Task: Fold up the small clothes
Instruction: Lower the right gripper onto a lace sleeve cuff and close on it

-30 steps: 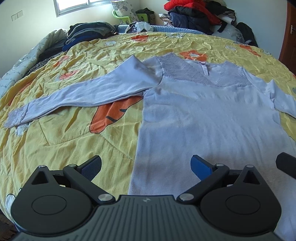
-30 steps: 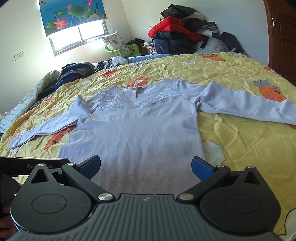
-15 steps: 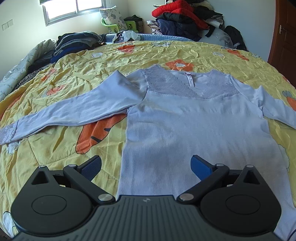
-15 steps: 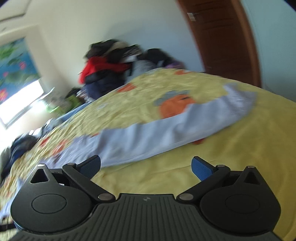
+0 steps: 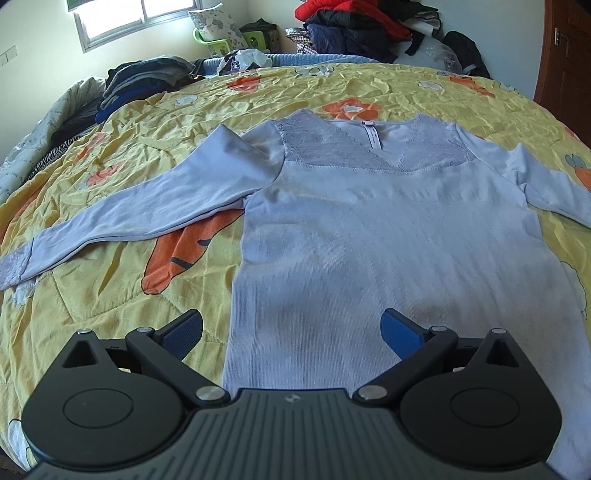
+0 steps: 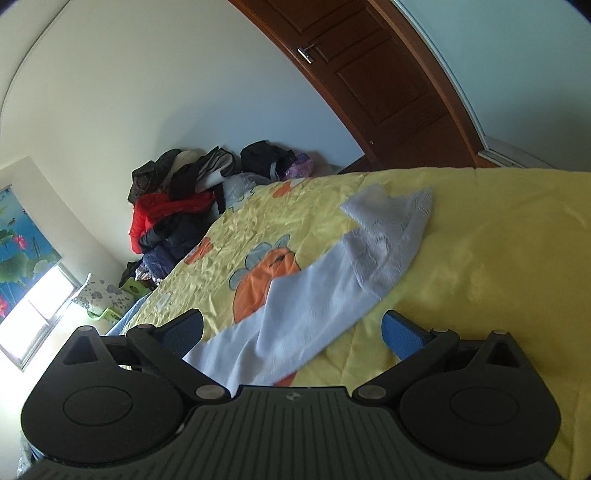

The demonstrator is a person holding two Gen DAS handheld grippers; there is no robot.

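Presently, a pale lavender long-sleeved top (image 5: 388, 236) lies face up and flat on the yellow quilt (image 5: 110, 280) of the bed, neckline toward 12 o'clock, hem toward 6 o'clock. Its lace yoke (image 5: 332, 147) carries a white label at the collar. One sleeve (image 5: 155, 206) runs out toward 9 o'clock, crossing an orange carrot print (image 5: 184, 251), lace cuff at the far end.

The left tool (image 5: 291, 332) hovers over the hem, blue pads spread wide, nothing between them. One pad sits above the quilt just beside the top's side edge, the other above the fabric.

The right tool (image 6: 291, 332) is rolled sideways and hangs over the other sleeve (image 6: 295, 317), likewise spread and gripping nothing. That sleeve stretches toward 1 o'clock, its lace cuff (image 6: 391, 232) lying flat near the bed's edge.

A heap of clothes (image 5: 354, 26) is stacked by the wall at 12 o'clock. A brown door (image 6: 380, 81) stands beyond the bed.
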